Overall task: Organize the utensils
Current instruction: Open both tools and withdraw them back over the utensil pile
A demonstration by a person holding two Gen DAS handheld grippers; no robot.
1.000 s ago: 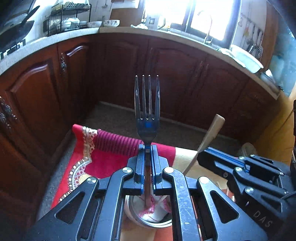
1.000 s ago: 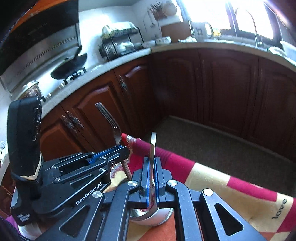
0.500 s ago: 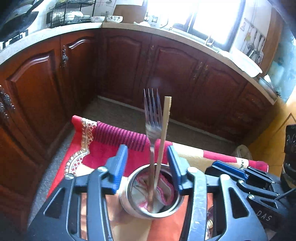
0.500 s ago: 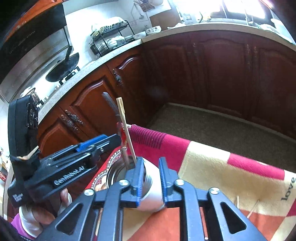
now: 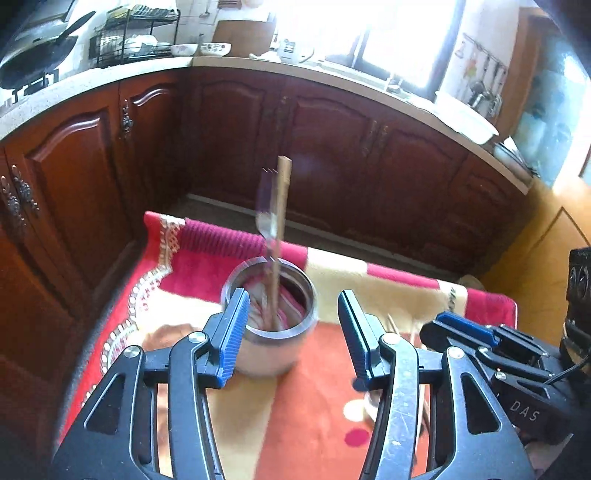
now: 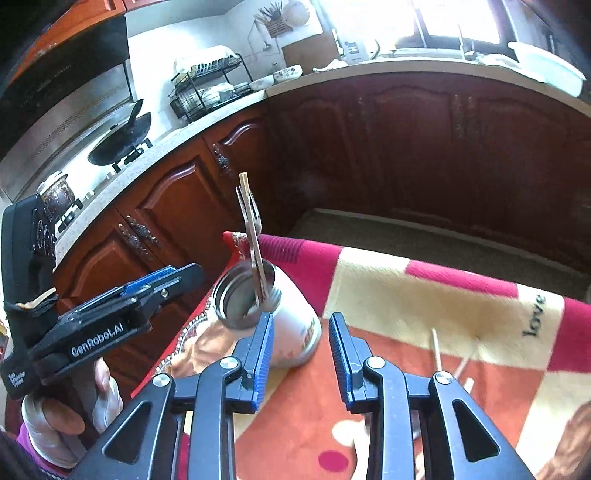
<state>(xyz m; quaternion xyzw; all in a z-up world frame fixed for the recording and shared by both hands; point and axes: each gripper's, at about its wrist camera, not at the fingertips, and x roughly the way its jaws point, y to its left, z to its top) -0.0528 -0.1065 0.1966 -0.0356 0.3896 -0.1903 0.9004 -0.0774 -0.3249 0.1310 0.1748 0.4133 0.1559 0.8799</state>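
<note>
left wrist view:
- left gripper (image 5: 293,332): I read the jaws as spread wide, nothing between the blue pads (image 5: 233,330).
- cup (image 5: 271,325): steel, upright on the cloth (image 5: 314,398), just ahead of my left pad, which overlaps its near wall in the picture; I can't tell if they touch.
- fork (image 5: 269,206): standing in the cup, tines up, blurred.
- stick (image 5: 279,236): wooden, flat, in the same cup, right against the fork and topping out a bit higher.
- right gripper (image 5: 491,350): visible at the lower right, over the cloth, right of the cup; from here I can't read its jaws.
- background: dark wood cabinets (image 5: 332,147), counter with a dish rack (image 5: 133,35).

right wrist view:
- right gripper (image 6: 301,354): jaws apart, holding nothing.
- cup (image 6: 266,317): white outside, steel inside, left of centre near the cloth's left edge; my left pad (image 6: 262,354) overlaps its lower side, contact unclear.
- fork (image 6: 251,225) and stick (image 6: 248,206): both in the cup, leaning together, tops up.
- left gripper (image 6: 162,280): to the left of the cup, tips near its rim, not on it; a gloved hand (image 6: 70,413) holds it.
- loose sticks (image 6: 436,350): a few pale ones lying on the cloth (image 6: 388,295) to the right, blurred.
- stove (image 6: 122,144): a black pan sits on it, far left.
</note>
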